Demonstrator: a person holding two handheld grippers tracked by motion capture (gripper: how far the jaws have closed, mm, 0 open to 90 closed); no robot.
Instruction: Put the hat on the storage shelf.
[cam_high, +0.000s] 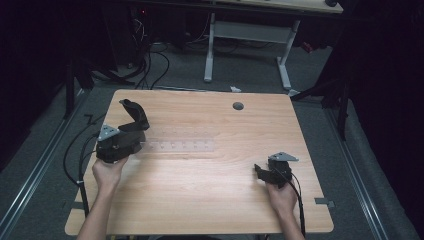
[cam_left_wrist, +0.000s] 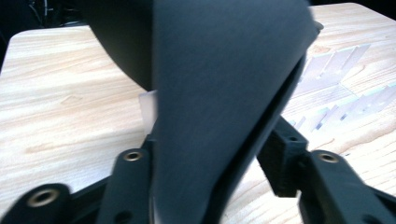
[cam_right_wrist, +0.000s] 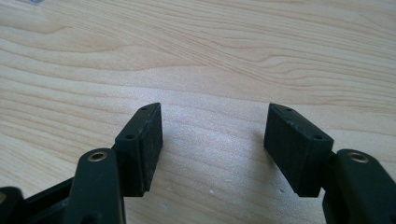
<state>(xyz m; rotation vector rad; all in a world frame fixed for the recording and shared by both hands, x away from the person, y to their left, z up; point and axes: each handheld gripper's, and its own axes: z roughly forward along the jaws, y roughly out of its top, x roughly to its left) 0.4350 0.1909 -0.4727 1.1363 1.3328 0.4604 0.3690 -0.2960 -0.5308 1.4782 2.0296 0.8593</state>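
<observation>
Your left gripper (cam_high: 131, 131) jaws sit half-open around the black piece (cam_high: 134, 114), pads off; it may tip. Right gripper (cam_high: 264, 172) open, empty.

My right gripper (cam_right_wrist: 212, 147) hangs low over the worktop (cam_right_wrist: 201, 60), its two black jaws spread well apart with nothing between them. The flat dark pads (cam_right_wrist: 152, 144) face each other across bare, pale wood grain, and each jaw shows brass-coloured rivets near its base.
</observation>
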